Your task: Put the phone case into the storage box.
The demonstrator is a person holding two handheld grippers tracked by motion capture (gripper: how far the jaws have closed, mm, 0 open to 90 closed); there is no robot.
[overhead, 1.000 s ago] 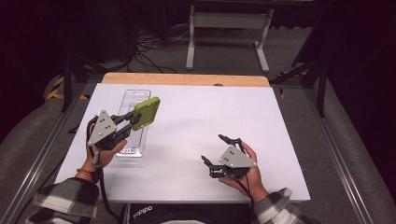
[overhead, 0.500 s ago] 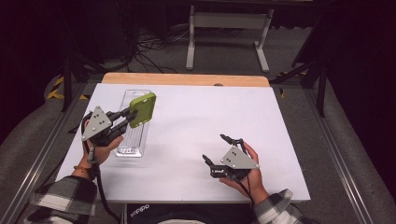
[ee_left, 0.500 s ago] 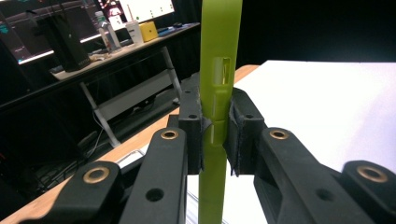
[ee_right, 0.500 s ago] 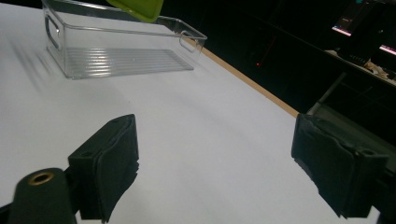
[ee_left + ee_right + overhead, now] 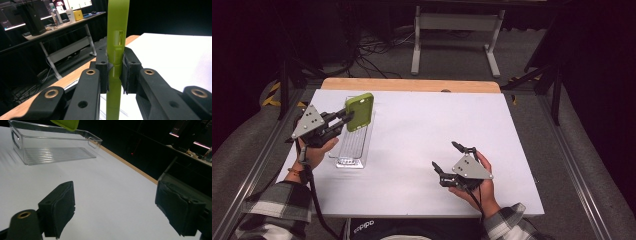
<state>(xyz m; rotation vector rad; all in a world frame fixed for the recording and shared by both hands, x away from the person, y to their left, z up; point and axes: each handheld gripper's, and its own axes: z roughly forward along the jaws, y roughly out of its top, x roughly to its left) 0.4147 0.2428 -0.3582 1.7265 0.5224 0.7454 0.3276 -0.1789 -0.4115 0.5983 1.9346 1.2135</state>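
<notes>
Jaws clamping green phone case, white table, dark room

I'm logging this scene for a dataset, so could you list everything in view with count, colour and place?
Phone case: one, lime green, held above the far end of the bin.
Bin: one, clear plastic, left part of the table.
Table: one, white top with a wooden far edge.
Metal stand: one, grey, on the floor beyond the table.
Left gripper: one, black, jaws shut on the phone case.
Right gripper: one, black, jaws open, low over the near right of the table.
</notes>
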